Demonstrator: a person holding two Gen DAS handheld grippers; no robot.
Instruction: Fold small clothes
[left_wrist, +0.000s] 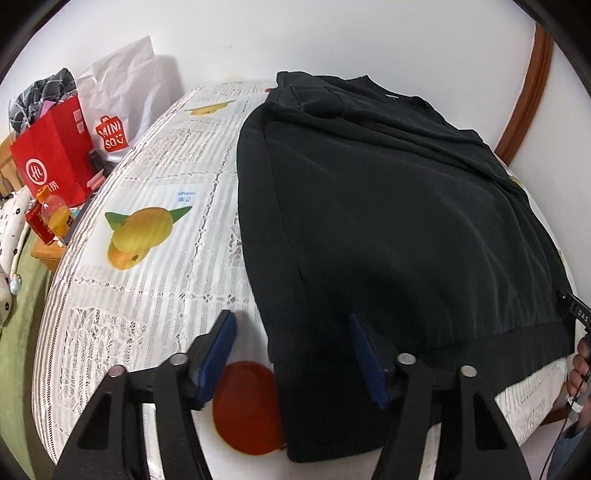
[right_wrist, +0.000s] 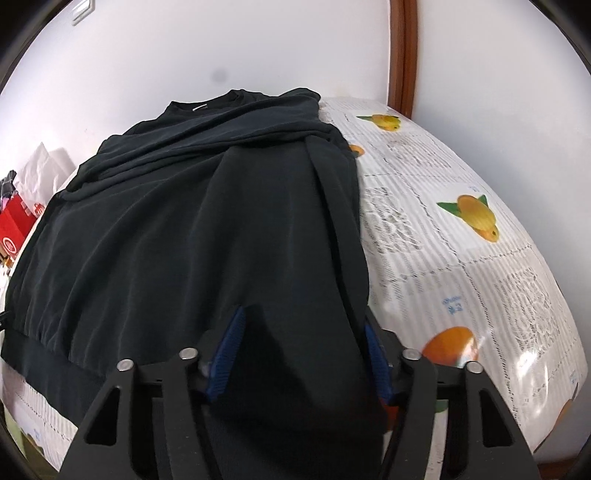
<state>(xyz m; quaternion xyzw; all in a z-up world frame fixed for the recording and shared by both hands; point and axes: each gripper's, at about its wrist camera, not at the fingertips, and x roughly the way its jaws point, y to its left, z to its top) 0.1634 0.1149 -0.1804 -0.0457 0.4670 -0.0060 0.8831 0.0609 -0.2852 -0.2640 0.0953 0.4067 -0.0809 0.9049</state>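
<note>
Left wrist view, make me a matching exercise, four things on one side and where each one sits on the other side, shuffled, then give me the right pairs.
Things:
1. black sweatshirt
2. red paper bag
3. left gripper
4. brown door frame

Places:
A. top right, against the white wall
B. bottom of the picture, astride the sweatshirt's near left corner
C. spread on the fruit-print tablecloth, middle to right
D. far left, beside the table

Pairs: 1-C, 2-D, 3-B, 4-A
</note>
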